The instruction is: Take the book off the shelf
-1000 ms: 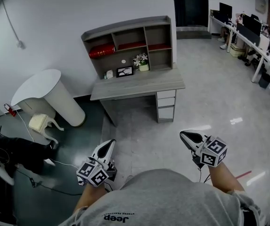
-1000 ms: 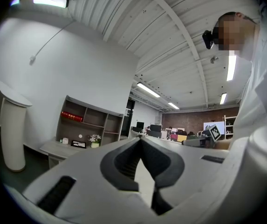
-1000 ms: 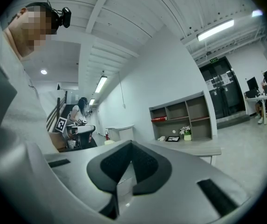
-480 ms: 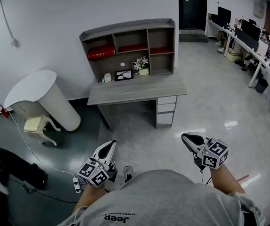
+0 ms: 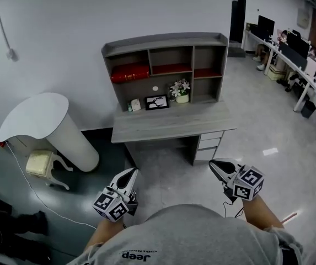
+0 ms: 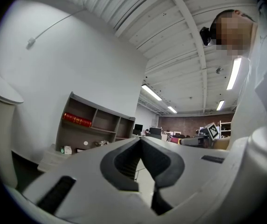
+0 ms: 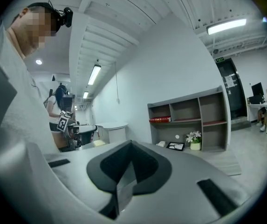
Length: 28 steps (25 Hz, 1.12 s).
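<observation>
Left gripper [image 5: 128, 174] jaws together, nothing between them; right gripper [image 5: 217, 165] the same, tips pressed together and empty; both held out level in front of the torso, touching nothing. Desk [image 5: 169, 128] and shelf [image 5: 163, 39] look nearer and more centred than a second ago; the person is walking up; approach stage only. Red book [image 5: 129, 72] lies in the shelf's upper-left compartment, well apart from both grippers; no reach begun.

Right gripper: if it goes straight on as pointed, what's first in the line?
Nothing close: open floor lies ahead of the right gripper. Beyond, its line seems to reach the wall between white table and desk, though depth is unclear.
</observation>
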Each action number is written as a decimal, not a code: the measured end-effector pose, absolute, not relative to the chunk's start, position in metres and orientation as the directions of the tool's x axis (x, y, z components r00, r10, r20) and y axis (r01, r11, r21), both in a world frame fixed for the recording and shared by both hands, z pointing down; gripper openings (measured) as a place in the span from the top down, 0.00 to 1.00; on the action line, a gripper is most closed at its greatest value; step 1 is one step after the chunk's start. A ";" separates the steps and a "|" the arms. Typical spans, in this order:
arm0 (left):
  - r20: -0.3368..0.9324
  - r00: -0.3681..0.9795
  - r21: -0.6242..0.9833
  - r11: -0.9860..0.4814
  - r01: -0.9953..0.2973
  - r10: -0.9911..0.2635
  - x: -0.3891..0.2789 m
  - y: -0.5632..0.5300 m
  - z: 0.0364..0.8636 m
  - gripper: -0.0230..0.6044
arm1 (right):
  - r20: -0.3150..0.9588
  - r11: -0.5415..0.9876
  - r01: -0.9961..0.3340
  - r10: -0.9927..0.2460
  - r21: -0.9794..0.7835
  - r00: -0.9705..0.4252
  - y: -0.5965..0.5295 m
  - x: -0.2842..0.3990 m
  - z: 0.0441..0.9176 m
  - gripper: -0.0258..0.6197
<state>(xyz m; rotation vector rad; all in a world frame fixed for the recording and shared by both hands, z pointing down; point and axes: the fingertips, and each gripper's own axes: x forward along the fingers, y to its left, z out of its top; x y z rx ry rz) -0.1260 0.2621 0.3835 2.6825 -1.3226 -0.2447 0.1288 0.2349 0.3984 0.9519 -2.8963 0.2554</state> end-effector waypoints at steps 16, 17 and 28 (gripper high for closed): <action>-0.094 0.615 0.232 -0.618 -0.751 -0.783 -0.248 0.135 0.388 0.94 | 0.154 0.796 -0.595 -0.578 -0.111 -0.802 0.098 -0.001 0.387 0.93; -0.093 0.616 0.227 -0.619 -0.752 -0.782 -0.253 0.130 0.388 0.94 | 0.157 0.796 -0.595 -0.577 -0.112 -0.801 0.092 -0.004 0.388 0.93; -0.045 0.589 0.233 -0.581 -0.780 -0.807 -0.266 0.076 0.404 0.94 | 0.165 0.811 -0.563 -0.540 -0.158 -0.825 0.024 -0.013 0.409 0.93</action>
